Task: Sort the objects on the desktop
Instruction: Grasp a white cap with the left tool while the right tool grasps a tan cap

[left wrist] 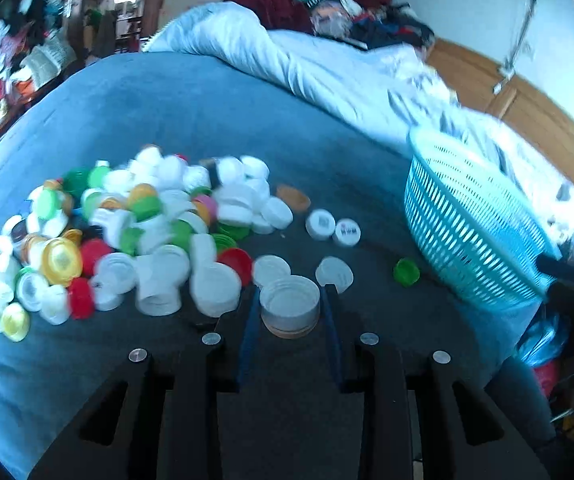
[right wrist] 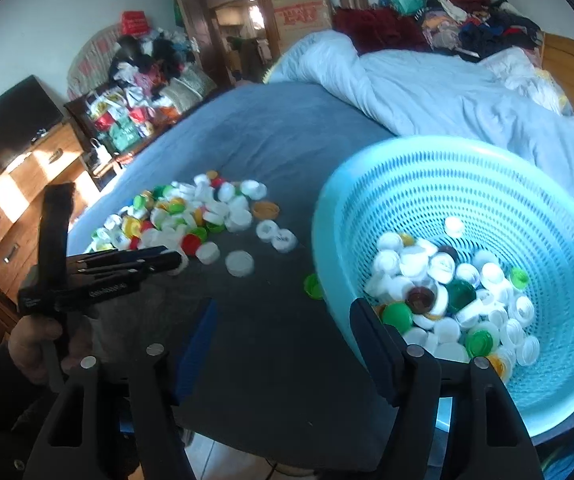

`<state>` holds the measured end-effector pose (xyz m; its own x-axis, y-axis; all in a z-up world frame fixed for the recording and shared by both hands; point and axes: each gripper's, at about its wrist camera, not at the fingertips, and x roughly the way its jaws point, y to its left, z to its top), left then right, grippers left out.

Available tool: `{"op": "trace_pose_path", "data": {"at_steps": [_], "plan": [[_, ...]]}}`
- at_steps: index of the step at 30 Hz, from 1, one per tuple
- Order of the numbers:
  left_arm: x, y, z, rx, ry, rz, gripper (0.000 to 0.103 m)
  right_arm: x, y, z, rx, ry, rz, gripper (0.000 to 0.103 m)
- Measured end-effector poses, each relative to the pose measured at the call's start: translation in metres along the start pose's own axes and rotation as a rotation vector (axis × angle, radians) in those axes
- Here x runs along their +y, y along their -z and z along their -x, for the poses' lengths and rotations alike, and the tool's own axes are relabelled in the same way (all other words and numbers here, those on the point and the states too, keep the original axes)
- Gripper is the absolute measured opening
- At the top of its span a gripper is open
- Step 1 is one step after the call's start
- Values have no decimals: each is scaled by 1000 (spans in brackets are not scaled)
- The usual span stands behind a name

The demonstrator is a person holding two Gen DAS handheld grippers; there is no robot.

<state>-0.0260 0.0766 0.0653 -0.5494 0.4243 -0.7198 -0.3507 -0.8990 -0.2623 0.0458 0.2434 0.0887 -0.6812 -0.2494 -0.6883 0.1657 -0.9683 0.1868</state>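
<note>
A heap of white, green, yellow and red bottle caps (left wrist: pixel 127 232) lies on the blue-grey cloth, also seen in the right wrist view (right wrist: pixel 191 216). My left gripper (left wrist: pixel 290 304) is shut on a white cap (left wrist: pixel 290 305), held just above the cloth near the heap's right edge. A tilted light-blue mesh basket (left wrist: pixel 467 220) stands to the right. In the right wrist view the basket (right wrist: pixel 527 184) holds several caps (right wrist: pixel 447 296). My right gripper (right wrist: pixel 283 316) is open and empty, its right finger at the basket's near rim. The left gripper (right wrist: pixel 167 262) shows at left.
Loose caps lie between heap and basket: two white labelled ones (left wrist: pixel 333 227), an orange one (left wrist: pixel 293 198), a green one (left wrist: pixel 406 271). A rumpled light-blue duvet (left wrist: pixel 327 76) lies behind. A wooden dresser (right wrist: pixel 19 200) stands left of the bed.
</note>
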Motion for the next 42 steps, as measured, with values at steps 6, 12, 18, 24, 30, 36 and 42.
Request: {"op": "trace_pose_path", "data": {"at_steps": [6, 12, 18, 24, 30, 36, 42], "plan": [[19, 10, 1, 50, 15, 52, 26, 24, 1, -21, 34, -46, 38, 72], [61, 14, -2, 80, 105, 242, 26, 40, 7, -36, 68, -80, 71, 72], [85, 36, -16, 130, 129, 363, 26, 51, 16, -61, 136, -113, 102, 72], [102, 35, -9, 95, 202, 450, 29, 65, 16, -75, 147, -163, 129, 73], [113, 36, 0, 73, 151, 474, 29, 100, 14, -97, 136, -294, 252, 73], [119, 35, 8, 78, 118, 464, 29, 130, 6, -143, 144, -338, 366, 70], [126, 42, 13, 88, 108, 473, 29, 136, 13, -185, 211, -305, 415, 35]]}}
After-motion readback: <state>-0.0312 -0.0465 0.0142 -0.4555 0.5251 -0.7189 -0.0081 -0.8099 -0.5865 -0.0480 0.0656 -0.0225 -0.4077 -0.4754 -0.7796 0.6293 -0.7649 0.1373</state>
